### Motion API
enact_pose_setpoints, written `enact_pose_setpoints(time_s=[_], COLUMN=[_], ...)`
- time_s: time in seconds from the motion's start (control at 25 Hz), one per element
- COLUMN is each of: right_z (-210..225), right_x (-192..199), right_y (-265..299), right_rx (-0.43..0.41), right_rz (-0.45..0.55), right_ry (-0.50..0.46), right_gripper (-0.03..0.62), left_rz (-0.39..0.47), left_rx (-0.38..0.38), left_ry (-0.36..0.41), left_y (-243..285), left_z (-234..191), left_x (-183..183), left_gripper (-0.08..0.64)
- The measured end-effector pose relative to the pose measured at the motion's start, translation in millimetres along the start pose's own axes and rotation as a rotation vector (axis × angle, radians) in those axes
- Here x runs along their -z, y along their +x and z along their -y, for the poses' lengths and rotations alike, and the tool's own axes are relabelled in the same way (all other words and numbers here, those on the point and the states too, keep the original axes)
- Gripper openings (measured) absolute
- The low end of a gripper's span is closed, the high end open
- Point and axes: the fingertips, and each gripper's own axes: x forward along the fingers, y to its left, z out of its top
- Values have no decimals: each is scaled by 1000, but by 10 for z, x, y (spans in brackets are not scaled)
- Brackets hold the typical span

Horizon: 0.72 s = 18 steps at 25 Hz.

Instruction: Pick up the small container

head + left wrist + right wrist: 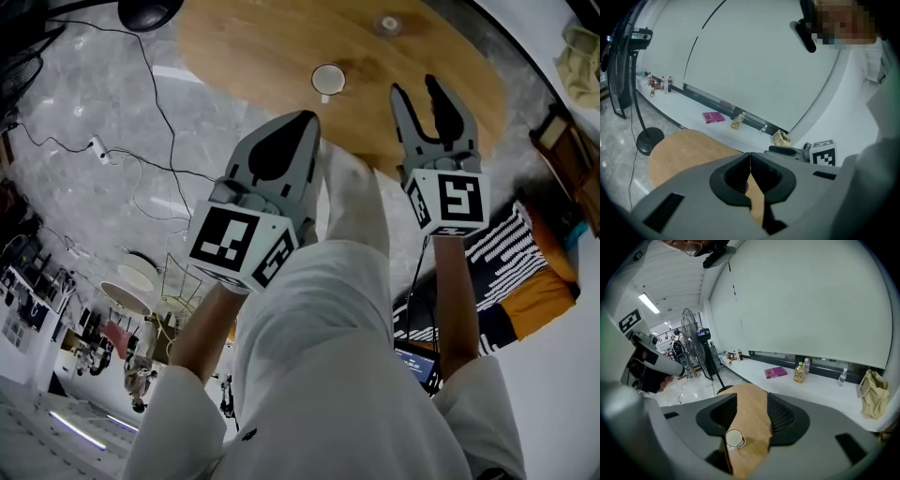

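Note:
The small white round container [328,79] stands open-topped on the oval wooden table [253,47]. My right gripper [417,89] hovers to its right with its jaws open and nothing between them. Through that gap, the right gripper view shows the container [735,438] down on the table [752,418], clear of the right gripper [749,401]. My left gripper [305,120] is on the near side of the container, its jaws shut with nothing in them. In the left gripper view the left gripper [750,164] is pressed together over the table [684,154]; the container is hidden there.
A second small round object [387,23] lies farther back on the table. Cables [112,150] trail over the marble floor at the left. A fan stand's base [647,140] sits by the table. A wall ledge holds a pink book [776,372], bottles [800,372] and a bag [871,392].

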Motion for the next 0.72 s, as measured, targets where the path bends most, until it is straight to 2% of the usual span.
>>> enact_pose_setpoints(time_s=[0.24,0.36,0.72], right_z=[120,155,342], right_x=[125,169,436], right_y=[258,372,677], right_rx=[-26,-50,-51], right_rz=[-7,2,-46], right_ry=[-7,-1,-13], right_gripper=[242,281,315], left_rz=[-16,-23,-53], left_rx=[-23,-34,-58], left_ry=[-29,-40,-47], left_y=[233,346,693], left_z=[-106,-168,-289], left_x=[43,80,174], left_gripper=[20,20,20])
